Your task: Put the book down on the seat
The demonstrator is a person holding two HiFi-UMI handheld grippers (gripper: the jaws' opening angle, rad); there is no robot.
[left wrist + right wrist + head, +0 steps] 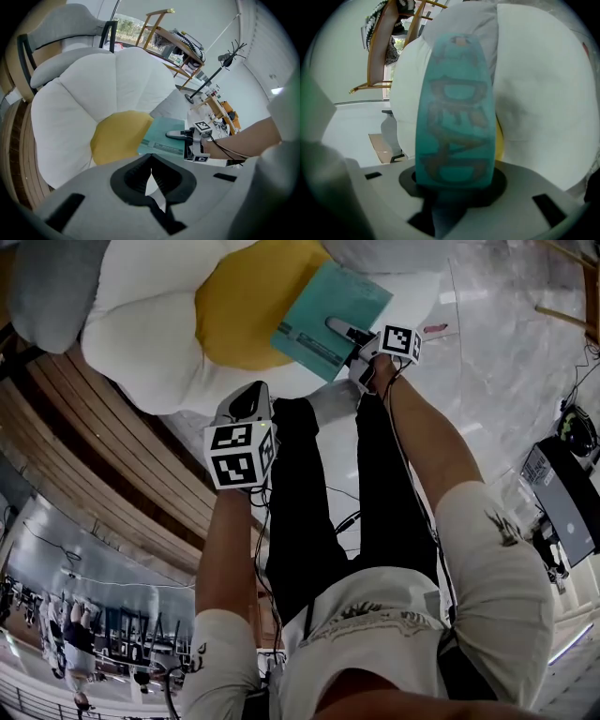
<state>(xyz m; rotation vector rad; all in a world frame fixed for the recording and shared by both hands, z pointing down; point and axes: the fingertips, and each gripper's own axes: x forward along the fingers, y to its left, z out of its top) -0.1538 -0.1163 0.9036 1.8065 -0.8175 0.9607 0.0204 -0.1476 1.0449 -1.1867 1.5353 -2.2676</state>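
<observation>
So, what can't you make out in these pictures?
- Book cover print: right tool view, blurred, too close.
- Whether the book touches the yellow cushion centre: head view, the book hides its own underside.
- Lower jaw of the right tool: head view, under the book.

Pale marble floor (511,343), wooden slats (89,442), timber rack (161,33)

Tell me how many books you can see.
1. The book is gripped in the right tool, over the cushion, by its yellow centre. Others may be hidden.
</observation>
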